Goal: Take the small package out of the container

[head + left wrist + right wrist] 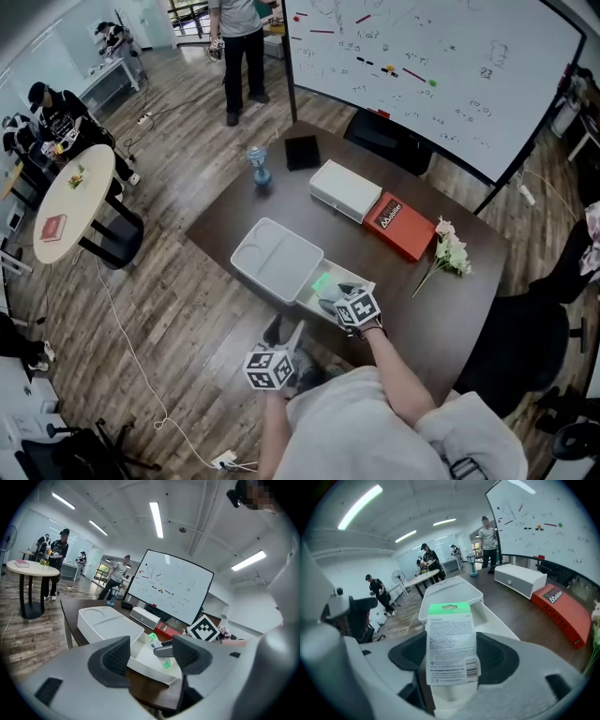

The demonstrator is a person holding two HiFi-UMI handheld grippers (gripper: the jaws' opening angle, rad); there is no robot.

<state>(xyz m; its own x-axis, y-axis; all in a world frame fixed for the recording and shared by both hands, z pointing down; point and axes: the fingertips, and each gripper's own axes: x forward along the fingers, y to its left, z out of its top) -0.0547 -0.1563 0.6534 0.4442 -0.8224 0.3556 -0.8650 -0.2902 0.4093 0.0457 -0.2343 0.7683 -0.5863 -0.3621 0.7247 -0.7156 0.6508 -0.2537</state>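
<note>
Over the white plastic container (499,620) on the dark tabletop (469,309), my right hand-held gripper (452,663) clamps the small package (451,641) by its side edges, with the jaws wide and the package upright. The package is a flat card with a green header and a white back label. Its fine print and barcode are too small to read. The container's moulded lid (277,258) lies open alongside the tray. My left hand-held gripper (150,654) is just off the tabletop's near edge, jaws apart with nothing between them. The red box (401,225) behind has white lettering I cannot read.
</note>
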